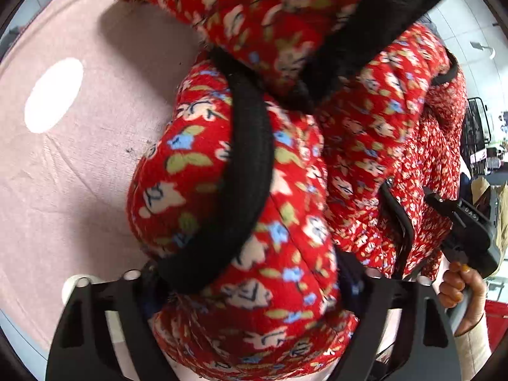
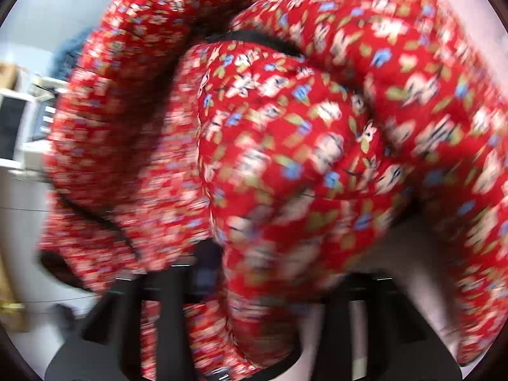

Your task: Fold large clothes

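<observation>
A padded red jacket with a flower print and black trim point(image 1: 285, 146) fills both views, bunched and lifted over a pink cloth surface point(image 1: 79, 174). My left gripper point(image 1: 250, 289) is shut on a thick fold of the jacket, with a black trim band running across it. My right gripper point(image 2: 260, 285) is shut on another fold of the jacket point(image 2: 285, 158); that view is blurred by motion. The right gripper's body point(image 1: 466, 231) and the hand holding it show at the right edge of the left wrist view.
The pink cloth surface has a white oval patch point(image 1: 54, 95) at the left. White shelving and a dark screen point(image 2: 19, 127) stand in the room behind, at the left of the right wrist view. A red box edge point(image 1: 495, 311) is at the lower right.
</observation>
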The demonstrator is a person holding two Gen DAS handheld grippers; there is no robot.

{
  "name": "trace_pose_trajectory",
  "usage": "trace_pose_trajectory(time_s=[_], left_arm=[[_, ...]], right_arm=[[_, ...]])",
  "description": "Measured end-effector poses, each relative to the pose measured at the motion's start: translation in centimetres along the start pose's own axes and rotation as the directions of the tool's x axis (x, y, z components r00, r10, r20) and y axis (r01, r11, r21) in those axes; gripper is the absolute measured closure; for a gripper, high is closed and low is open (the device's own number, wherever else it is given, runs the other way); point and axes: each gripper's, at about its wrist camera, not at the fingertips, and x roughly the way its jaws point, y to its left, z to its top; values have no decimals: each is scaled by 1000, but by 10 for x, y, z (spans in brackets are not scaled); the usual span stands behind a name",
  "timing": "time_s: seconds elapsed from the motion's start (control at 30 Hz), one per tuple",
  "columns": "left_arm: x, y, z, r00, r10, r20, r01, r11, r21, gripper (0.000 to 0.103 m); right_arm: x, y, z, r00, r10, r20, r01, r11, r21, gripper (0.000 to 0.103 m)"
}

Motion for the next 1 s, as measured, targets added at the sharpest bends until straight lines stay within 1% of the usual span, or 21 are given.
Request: trace_pose_trajectory(time_s=[0.03, 0.1, 0.13, 0.17, 0.2, 0.23, 0.33, 0.4, 0.47, 0.5, 0.53, 0.6, 0.63, 0.73, 0.77, 0.83, 0.9, 0.93, 0.97, 1.0], left_arm=[[-4, -1, -1, 1000, -6, 3, 6, 1000, 7, 37], [-15, -5, -4, 1000, -21, 14, 20, 999, 32, 46], [-19, -8, -5, 1000, -26, 18, 25, 999, 47, 50], [-23, -11, -5, 999, -30, 20, 28, 998, 57, 52], [-29, -13, -6, 999, -37, 25, 35, 997, 70, 56], [-36, -16, -7, 998, -47, 32, 44, 996, 82, 59], [-57, -21, -10, 995, -91, 49, 85, 991, 105, 62], [-71, -25, -13, 992, -115, 55, 108, 987, 116, 64], [-91, -28, -19, 988, -142, 64, 132, 981, 141, 64], [-104, -20, -23, 986, -152, 65, 141, 978, 155, 65], [-113, -21, -27, 984, -164, 64, 151, 973, 176, 65], [-126, -23, -36, 983, -173, 53, 158, 964, 213, 65], [-127, -30, -40, 983, -180, 43, 166, 960, 224, 65], [-128, -27, -55, 978, -207, -3, 201, 946, 253, 65], [-116, -28, -60, 980, -199, -20, 197, 945, 262, 65], [-98, -22, -69, 984, -166, -66, 178, 949, 262, 65], [-81, -14, -76, 988, -127, -88, 145, 956, 254, 65], [-72, -8, -78, 991, -92, -93, 112, 962, 247, 64], [-66, -3, -80, 993, -76, -94, 96, 967, 235, 64], [-62, -2, -76, 993, -77, -90, 95, 970, 222, 64]], right_arm=[[-3, 1, 0, 1000, 31, -5, -31, 999, 15, 87], [-15, 11, -2, 998, 60, 8, -60, 998, -20, 90], [-25, 22, -4, 998, 67, 16, -65, 995, -80, 91], [-34, 32, -6, 997, 69, 21, -65, 989, -133, 92], [-42, 36, -10, 997, 71, 25, -66, 983, -170, 92], [-54, 48, -14, 997, 74, 27, -66, 972, -224, 93], [-86, 60, -27, 995, 95, 23, -83, 948, -306, 94], [-112, 58, -40, 994, 104, 31, -87, 933, -348, 94], [-134, 61, -49, 993, 107, 42, -85, 926, -368, 94], [-145, 61, -53, 993, 113, 44, -89, 926, -367, 94], [-163, 59, -59, 991, 125, 50, -98, 928, -360, 94], [-189, 54, -71, 989, 128, 68, -96, 929, -358, 94], [-200, 55, -80, 989, 127, 79, -91, 931, -354, 94], [-231, 46, -100, 990, 102, 94, -60, 928, -368, 94], [-236, 45, -106, 992, 82, 91, -41, 923, -383, 94], [-236, 37, -120, 998, 27, 55, -2, 917, -399, 94], [-221, 28, -128, 1000, -2, 15, 7, 929, -370, 94], [-210, 22, -130, 999, -23, -30, 11, 938, -347, 94], [-194, 17, -129, 994, -54, -100, 19, 945, -328, 94], [-184, 15, -128, 989, -68, -133, 21, 945, -326, 94]])
